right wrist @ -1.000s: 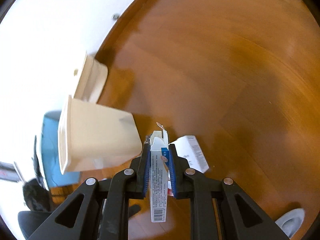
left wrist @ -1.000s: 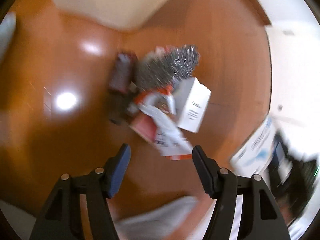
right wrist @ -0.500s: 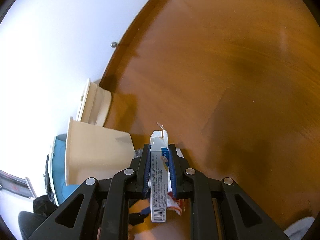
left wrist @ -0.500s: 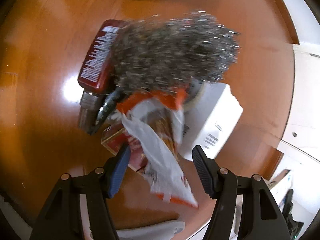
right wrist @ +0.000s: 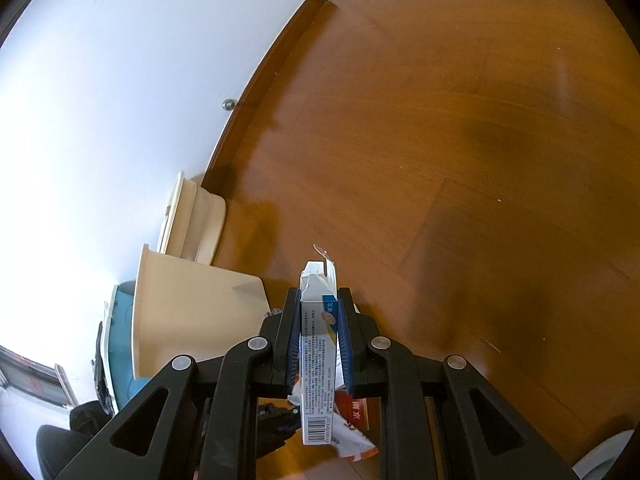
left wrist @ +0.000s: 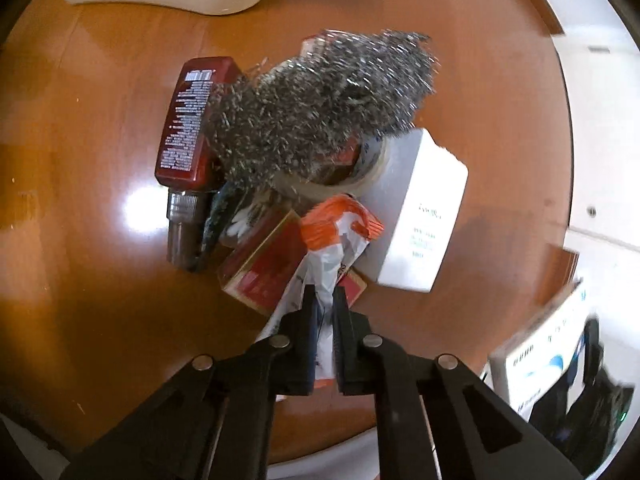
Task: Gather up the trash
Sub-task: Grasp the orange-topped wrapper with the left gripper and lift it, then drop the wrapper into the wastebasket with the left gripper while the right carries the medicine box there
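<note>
Floor pile, wooden floor: silver tinsel clump on top; dark red bottle lying at its left; white box at right; red carton in front; possibly a tape roll beneath the tinsel. Left gripper clamped on an orange-and-white plastic wrapper.

Barcode and "20" on blue-and-white carton; other print illegible.

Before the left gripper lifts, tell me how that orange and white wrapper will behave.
The wrapper looks like thin crinkled film, so it will probably hang limp from the left gripper, which is shut on its lower end. It seems very light. Its top lies against the white box and red carton, so it may drag slightly.
</note>
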